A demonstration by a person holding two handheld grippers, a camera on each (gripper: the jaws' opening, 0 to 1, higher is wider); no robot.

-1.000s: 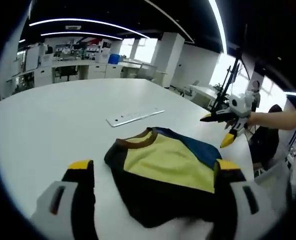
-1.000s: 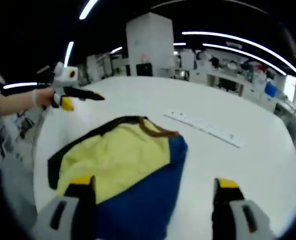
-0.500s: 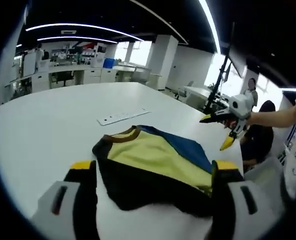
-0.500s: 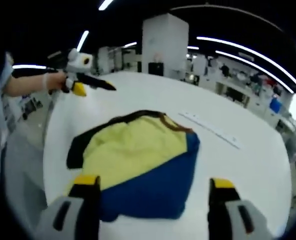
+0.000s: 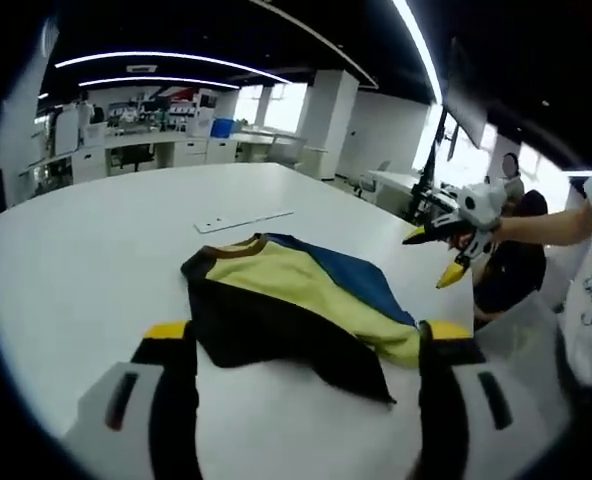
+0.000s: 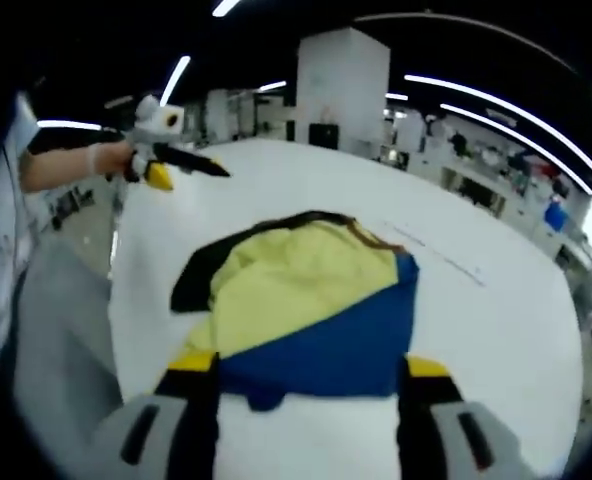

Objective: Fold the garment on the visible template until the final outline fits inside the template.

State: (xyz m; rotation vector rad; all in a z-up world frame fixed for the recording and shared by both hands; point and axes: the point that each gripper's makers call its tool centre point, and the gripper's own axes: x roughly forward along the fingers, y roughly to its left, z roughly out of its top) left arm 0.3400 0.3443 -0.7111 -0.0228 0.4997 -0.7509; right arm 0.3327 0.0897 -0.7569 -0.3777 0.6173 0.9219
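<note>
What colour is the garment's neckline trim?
Brown, on the collar of the yellow, blue and black garment; clearest in the left gripper view.

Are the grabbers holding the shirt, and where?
No. The left gripper and right gripper both have open jaws above the white table; the folded shirt lies loose.

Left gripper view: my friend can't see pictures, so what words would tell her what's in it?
A folded garment in yellow, blue and black lies on a big white table, just beyond the open left gripper. A thin white strip lies on the table behind it. At the right, a person's hand holds the right gripper in the air, open and empty.
</note>
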